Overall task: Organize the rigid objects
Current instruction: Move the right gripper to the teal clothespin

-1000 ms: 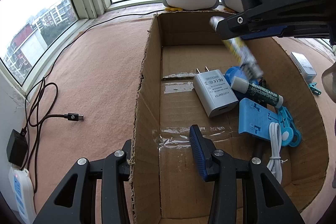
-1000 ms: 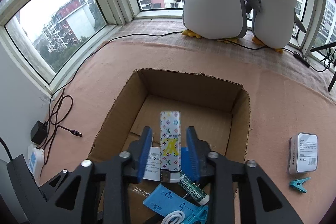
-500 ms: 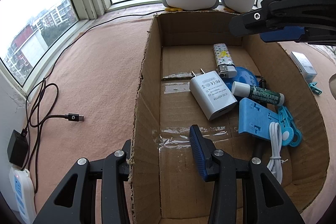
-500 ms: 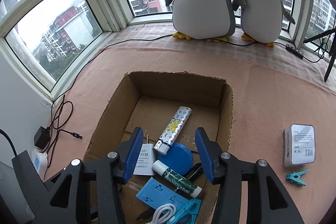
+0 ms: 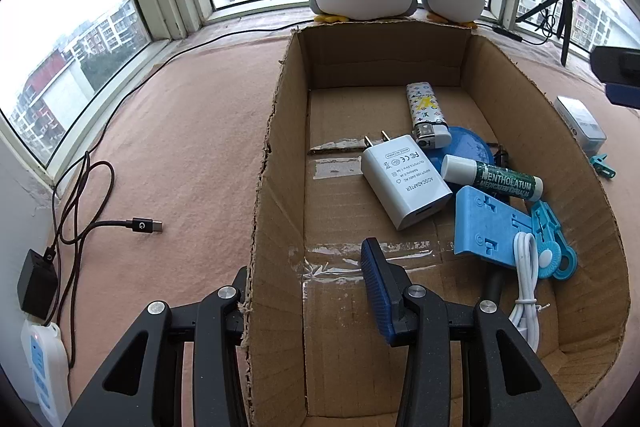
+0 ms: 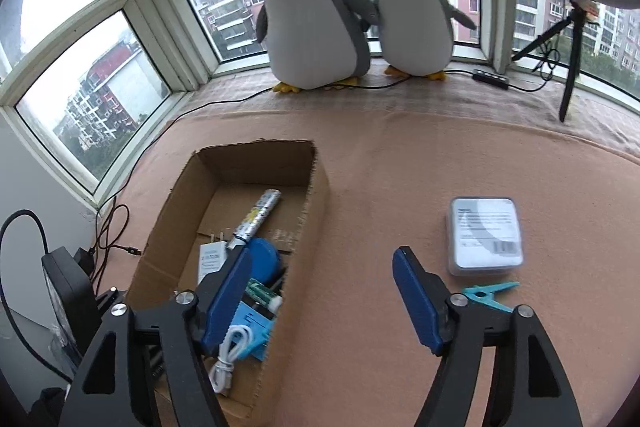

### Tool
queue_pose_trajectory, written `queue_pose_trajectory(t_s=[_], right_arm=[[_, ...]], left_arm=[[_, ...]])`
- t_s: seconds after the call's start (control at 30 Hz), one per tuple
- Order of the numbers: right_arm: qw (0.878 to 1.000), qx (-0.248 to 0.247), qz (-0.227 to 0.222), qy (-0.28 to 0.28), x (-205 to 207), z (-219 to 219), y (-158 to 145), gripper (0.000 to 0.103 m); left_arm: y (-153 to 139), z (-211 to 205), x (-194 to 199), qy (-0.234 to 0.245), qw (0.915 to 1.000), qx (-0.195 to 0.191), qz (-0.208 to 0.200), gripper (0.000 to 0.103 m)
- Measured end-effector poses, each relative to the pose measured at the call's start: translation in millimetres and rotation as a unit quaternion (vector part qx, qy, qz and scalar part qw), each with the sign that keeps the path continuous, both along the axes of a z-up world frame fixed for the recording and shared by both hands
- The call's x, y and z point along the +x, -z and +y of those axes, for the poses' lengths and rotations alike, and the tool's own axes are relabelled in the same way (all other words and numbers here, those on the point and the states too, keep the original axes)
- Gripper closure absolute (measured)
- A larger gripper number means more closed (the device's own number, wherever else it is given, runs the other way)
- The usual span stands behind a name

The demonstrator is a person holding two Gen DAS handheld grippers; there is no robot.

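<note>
An open cardboard box [image 5: 280,131] sits on the pink cloth. Inside lie a patterned lighter [image 5: 426,115], a white adapter [image 5: 404,183], a green lip balm [image 5: 492,177], a blue disc [image 5: 466,147], a blue plastic part [image 5: 492,227] and a white cable [image 5: 526,287]. My left gripper [image 5: 308,267] straddles the box's left wall, its inner pad apart from the wall. My right gripper [image 6: 322,299] hovers over the cloth to the right of the box [image 6: 316,211]. Its jaws are opening with nothing between them. A small white case [image 6: 486,235] and a teal clip [image 6: 490,293] lie just beyond it.
Two plush penguins [image 6: 316,19] stand on the sill behind the box. A tripod [image 6: 568,39] with a ring light stands at the far right. A black cable [image 5: 140,227], a charger and a white power strip [image 5: 44,367] lie left of the box.
The right gripper let go of the lighter, which now lies in the box. It opened wide and swung right, off the box and over the cloth. The left gripper stayed still.
</note>
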State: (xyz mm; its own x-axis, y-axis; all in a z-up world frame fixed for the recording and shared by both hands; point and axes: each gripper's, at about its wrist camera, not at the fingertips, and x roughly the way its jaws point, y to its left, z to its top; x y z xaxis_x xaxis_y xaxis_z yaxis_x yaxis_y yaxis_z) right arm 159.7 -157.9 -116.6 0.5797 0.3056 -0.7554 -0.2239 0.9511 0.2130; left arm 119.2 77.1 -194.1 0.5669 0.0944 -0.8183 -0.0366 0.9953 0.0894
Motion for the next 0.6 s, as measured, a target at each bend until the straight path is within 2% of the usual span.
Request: queue_pose_trajectory(t_s=[0.33, 0.6], right_arm=[[0.995, -0.043, 0.018, 0.088, -12, -82, 24, 0.027], [0.992, -0.061, 0.052, 0.102, -1, -98, 55, 0.027]], left_arm=[[0, -1, -1, 0.000, 1.0000, 0.003, -0.001, 0.058], [0, -2, -1, 0.001, 1.0000, 0.006, -0.001, 0.058]])
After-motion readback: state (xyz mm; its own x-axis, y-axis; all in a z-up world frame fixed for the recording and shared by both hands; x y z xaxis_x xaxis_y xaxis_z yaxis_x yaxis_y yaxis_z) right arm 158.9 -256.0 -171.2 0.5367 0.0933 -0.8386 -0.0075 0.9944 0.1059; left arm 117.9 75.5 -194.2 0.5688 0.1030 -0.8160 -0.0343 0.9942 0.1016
